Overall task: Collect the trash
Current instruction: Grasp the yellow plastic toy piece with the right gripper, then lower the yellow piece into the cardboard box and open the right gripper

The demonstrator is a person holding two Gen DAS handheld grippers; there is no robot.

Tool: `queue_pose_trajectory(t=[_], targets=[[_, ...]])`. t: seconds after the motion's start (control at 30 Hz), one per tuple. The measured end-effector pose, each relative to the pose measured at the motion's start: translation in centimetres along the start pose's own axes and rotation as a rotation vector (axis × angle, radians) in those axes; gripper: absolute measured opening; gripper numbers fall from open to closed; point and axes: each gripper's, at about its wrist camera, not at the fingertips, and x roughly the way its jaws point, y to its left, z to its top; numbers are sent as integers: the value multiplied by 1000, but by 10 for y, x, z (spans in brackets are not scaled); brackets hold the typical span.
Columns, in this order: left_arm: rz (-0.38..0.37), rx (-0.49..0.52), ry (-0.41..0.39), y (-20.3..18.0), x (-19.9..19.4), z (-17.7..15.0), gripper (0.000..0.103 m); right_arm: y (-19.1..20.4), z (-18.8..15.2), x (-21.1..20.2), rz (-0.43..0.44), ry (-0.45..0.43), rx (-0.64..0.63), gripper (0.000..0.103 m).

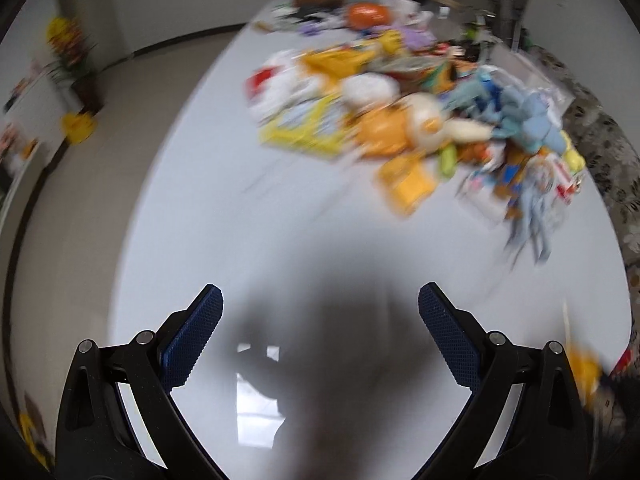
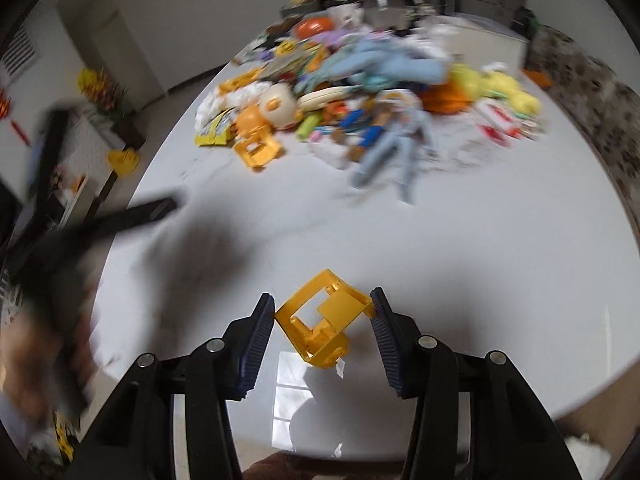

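Note:
In the right wrist view, my right gripper (image 2: pixel 322 298) is shut on a yellow plastic frame piece (image 2: pixel 340 308). Its two blue pads touch opposite corners of the piece, low over the white table (image 2: pixel 480 260). In the left wrist view, my left gripper (image 1: pixel 320 292) stands open over bare table (image 1: pixel 240 220) with nothing between its fingers. A blurred heap of toys, wrappers and plastic bits (image 1: pixel 400 100) lies farther back on the table, and the same heap (image 2: pixel 360 92) appears in the right wrist view.
A second yellow frame piece (image 2: pixel 260 150) lies at the heap's near left edge. A pale blue doll figure (image 2: pixel 400 148) sprawls at the heap's front. The other hand's tool (image 2: pixel 120 220) is a black blur at the left. Flowers (image 2: pixel 100 88) stand on the floor beyond the table edge.

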Motion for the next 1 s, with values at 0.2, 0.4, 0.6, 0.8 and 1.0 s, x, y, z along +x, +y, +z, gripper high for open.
queue_pose_trajectory(t=[0.2, 0.4, 0.6, 0.8, 1.0], targets=[[52, 149, 0, -66, 69, 54, 96, -26, -37, -37, -38, -11, 123, 49], [16, 93, 37, -67, 95, 71, 55, -36, -59, -53, -65, -16, 162, 49], [-14, 139, 10, -58, 48, 32, 54, -44, -62, -54, -47, -4, 115, 49], [-151, 286, 1, -55, -50, -77, 54, -52, -85, -54, -41, 65, 11, 49], [-265, 254, 202, -58, -70, -197, 54, -76, -133, -22, -51, 214, -18, 49]])
